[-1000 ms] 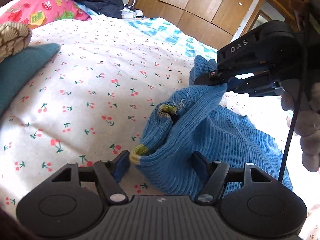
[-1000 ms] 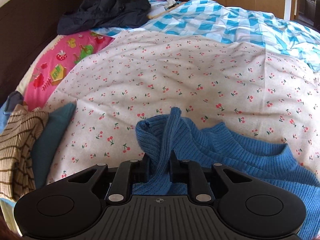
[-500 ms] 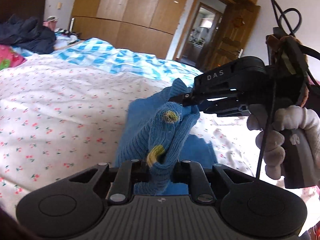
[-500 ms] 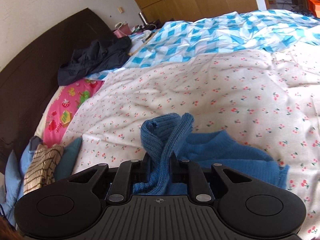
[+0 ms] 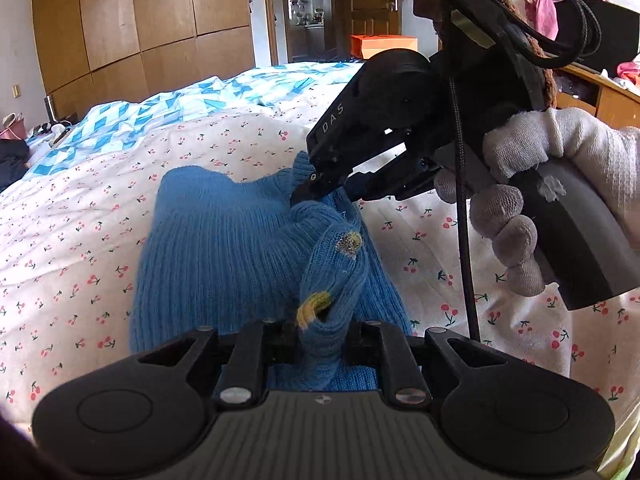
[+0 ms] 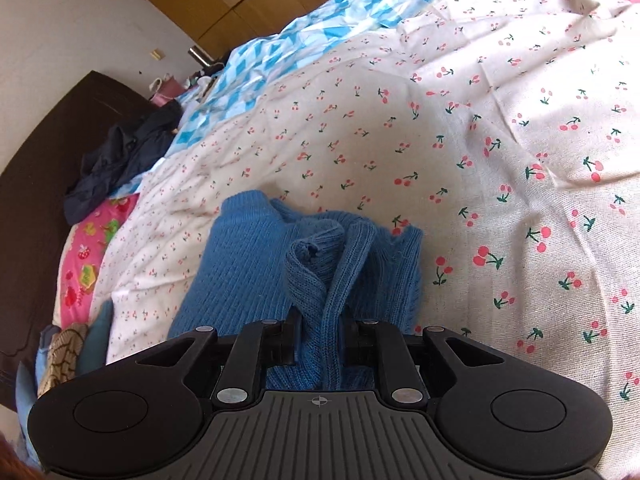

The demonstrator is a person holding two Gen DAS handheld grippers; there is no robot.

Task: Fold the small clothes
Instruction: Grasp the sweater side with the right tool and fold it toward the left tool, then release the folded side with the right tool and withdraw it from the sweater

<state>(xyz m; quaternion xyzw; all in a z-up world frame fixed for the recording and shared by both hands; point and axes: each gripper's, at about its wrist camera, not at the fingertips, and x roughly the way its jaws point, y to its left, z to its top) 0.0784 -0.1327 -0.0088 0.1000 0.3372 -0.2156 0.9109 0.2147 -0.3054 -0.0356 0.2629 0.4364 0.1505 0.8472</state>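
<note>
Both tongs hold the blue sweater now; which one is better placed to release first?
Probably right: the right tongs pinch only an edge of the blue sweater, while the left tongs clamp a thick bunch.

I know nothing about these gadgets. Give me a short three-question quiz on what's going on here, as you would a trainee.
1. True or false: both grippers are clamped on the blue knitted sweater.
2. The sheet under the sweater is printed with: A) stars B) cherries C) stripes.
3. Fill in: the hand holding the right gripper wears a white ____.

Key: 1 true: left gripper and right gripper both pinch bunched knit. 2 B. 3 glove.
</note>
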